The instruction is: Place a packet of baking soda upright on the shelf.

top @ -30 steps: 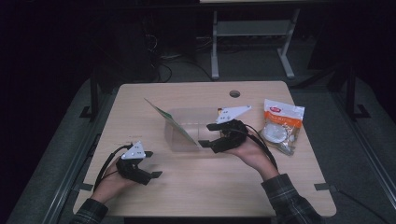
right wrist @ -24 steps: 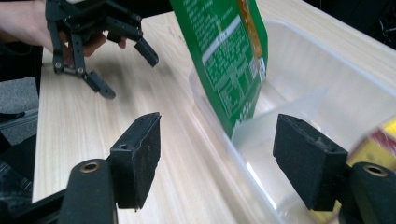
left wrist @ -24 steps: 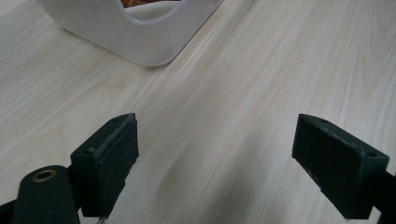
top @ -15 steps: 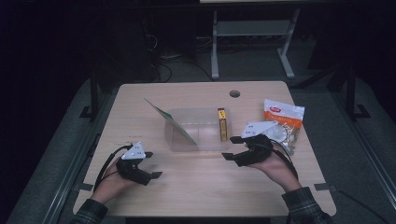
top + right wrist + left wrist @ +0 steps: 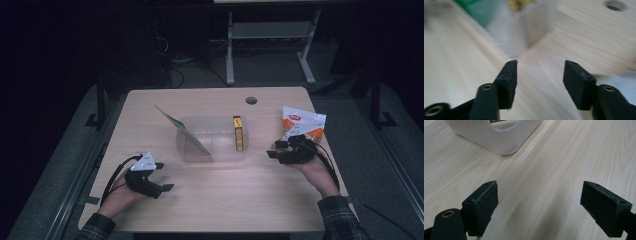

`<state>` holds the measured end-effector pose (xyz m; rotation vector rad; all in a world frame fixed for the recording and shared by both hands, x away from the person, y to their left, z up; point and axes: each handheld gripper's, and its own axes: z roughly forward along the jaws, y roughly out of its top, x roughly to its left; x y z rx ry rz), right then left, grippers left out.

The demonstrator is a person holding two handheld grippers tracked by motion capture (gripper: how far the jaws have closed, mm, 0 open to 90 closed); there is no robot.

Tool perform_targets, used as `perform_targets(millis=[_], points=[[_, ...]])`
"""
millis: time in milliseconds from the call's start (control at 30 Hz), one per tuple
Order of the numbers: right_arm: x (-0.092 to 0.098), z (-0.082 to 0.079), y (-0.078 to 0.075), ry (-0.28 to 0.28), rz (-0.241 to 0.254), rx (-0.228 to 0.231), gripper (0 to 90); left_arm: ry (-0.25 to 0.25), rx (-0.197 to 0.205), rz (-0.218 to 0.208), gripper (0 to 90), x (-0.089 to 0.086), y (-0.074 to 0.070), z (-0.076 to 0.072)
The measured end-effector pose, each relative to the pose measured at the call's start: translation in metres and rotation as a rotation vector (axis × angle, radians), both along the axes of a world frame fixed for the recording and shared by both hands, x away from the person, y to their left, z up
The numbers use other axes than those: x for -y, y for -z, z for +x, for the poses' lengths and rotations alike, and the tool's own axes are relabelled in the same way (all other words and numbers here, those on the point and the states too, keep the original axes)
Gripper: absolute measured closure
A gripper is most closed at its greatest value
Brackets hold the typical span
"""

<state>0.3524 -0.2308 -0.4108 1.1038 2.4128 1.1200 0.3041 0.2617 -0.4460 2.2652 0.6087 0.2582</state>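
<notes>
The right gripper (image 5: 278, 150) has swung from the clear bin (image 5: 212, 150) to lower right, jaws narrowing, empty, beside the snack bag (image 5: 302, 121); likely next pick. The left gripper (image 5: 162, 182) rests open.

Both tongs (image 5: 162, 186) (image 5: 274, 151) are black with thick square fingers (image 5: 482, 206), brass screw holes, black cables, and dark checked sleeves (image 5: 340, 220).

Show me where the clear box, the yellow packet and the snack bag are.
Clear box (image 5: 212, 156): high view, its near wall.
Yellow packet (image 5: 238, 133): high view, middle of its top face.
Snack bag (image 5: 302, 121): high view, its white upper part.
</notes>
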Motion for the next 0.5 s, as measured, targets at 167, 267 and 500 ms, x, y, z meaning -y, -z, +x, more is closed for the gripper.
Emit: perform_targets(millis=[167,267,500], points=[[0.025,0.015,0.002,0.123,-0.063,0.024,73.7,0.000,-0.006,0.002,14.2,0.000,0.001,0.001],[0.039,0.023,0.005,0.178,-0.078,0.028,86.6,0.002,-0.007,0.004,14.2,0.001,0.002,0.002],[0.057,0.040,0.020,0.227,-0.151,-0.007,90.0,0.008,-0.015,0.011,14.2,0.002,0.003,0.002]])
